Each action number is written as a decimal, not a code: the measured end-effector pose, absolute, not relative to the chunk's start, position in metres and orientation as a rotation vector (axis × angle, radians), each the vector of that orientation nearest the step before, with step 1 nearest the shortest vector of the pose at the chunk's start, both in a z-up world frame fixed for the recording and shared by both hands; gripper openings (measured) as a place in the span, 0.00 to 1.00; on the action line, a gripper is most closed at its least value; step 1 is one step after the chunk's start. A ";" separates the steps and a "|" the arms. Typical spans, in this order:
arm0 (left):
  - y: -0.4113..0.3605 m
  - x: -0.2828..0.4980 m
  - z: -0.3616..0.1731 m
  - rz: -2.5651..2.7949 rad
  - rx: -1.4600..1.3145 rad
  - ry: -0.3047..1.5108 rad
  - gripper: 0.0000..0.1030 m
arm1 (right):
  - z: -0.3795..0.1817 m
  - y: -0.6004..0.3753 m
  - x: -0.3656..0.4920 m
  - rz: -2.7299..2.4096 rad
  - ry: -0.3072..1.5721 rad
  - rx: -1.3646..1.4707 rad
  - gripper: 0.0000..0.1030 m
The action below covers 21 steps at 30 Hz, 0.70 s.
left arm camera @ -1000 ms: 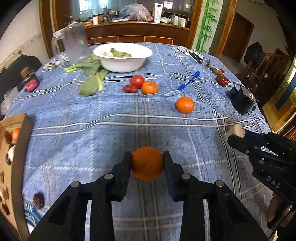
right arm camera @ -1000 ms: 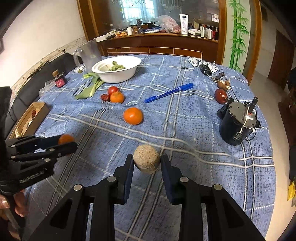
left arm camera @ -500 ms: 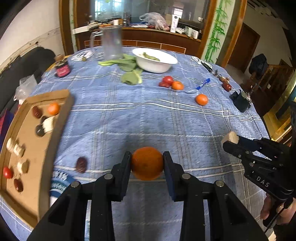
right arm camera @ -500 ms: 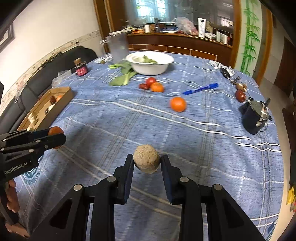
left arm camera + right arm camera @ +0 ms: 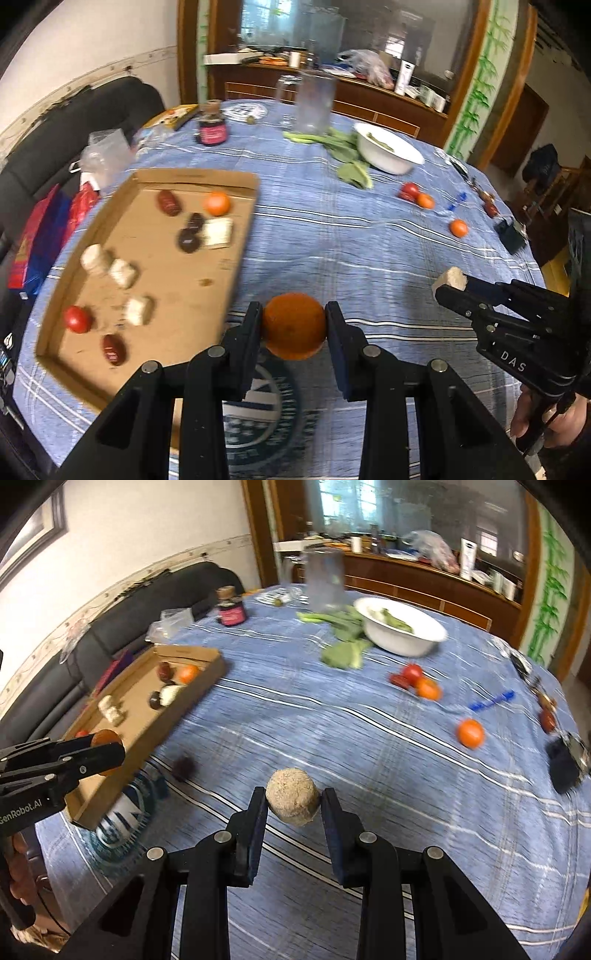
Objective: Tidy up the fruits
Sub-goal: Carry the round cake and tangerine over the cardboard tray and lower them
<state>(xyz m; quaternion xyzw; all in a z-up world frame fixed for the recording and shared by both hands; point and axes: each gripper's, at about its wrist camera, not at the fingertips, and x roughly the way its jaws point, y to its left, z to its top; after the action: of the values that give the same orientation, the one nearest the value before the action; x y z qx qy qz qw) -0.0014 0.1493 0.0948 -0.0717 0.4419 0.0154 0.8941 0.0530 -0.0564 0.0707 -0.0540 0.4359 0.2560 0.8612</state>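
My left gripper (image 5: 294, 328) is shut on an orange (image 5: 294, 326), held above the blue cloth just right of the cardboard tray (image 5: 236, 254). The tray holds several fruits: an orange (image 5: 217, 203), a tomato (image 5: 77, 319), dark red fruits and pale lumps. In the right wrist view my right gripper (image 5: 293, 804) is shut on a rough tan round fruit (image 5: 293, 802) over the table's near middle, right of the tray (image 5: 207, 672). Loose on the cloth lie an orange (image 5: 470, 733), a tomato (image 5: 412, 672) with a small orange (image 5: 428, 689), and a dark fruit (image 5: 183, 766).
A white bowl (image 5: 424, 644) with greens, leafy greens (image 5: 341, 651), a clear pitcher (image 5: 325, 579), a dark jar (image 5: 231, 607), a blue pen (image 5: 491, 700) and a black device (image 5: 565, 764) stand on the round table. A dark sofa (image 5: 122, 613) lies left of it.
Both grippers have swung left across the table with their fruits still held. The cardboard tray has come into full view beside the left gripper.
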 end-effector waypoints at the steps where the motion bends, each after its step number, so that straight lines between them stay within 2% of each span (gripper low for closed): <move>1: 0.157 -0.004 0.096 0.044 -0.157 0.914 0.32 | 0.072 -0.050 0.053 0.548 0.911 -0.117 0.31; 21: 0.256 -0.043 0.085 0.222 -0.257 0.913 0.32 | 0.080 0.079 0.059 0.771 0.879 -0.228 0.32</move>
<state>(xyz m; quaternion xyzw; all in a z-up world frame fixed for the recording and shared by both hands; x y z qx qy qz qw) -0.0435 0.2561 0.0851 -0.1235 0.4385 0.1067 0.8838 0.0586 0.0790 0.0796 -0.1075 0.4139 0.3632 0.8278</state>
